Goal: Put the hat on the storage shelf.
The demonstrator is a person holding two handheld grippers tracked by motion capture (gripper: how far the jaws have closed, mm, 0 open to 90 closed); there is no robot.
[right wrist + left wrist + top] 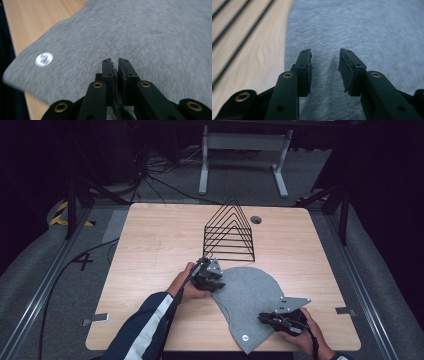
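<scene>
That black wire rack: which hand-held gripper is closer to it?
Left. The left hand-held gripper sits just before the wire rack; the right hand-held gripper is near the table's front edge.

I'm working in what looks like a lab or recording studio: beyond my left gripper (210, 274) stands a white desk frame (243, 155), with loose cables (150, 175) on grey carpet, black drapes behind, and hazard tape (61, 214) off to its left.

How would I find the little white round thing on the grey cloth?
Start at the wooden table and find the grey cloth on its near side. Follow the cloth to its near tip by the table's front edge. There sits the white dot, the single pale, shiny spot on plain grey felt.
</scene>
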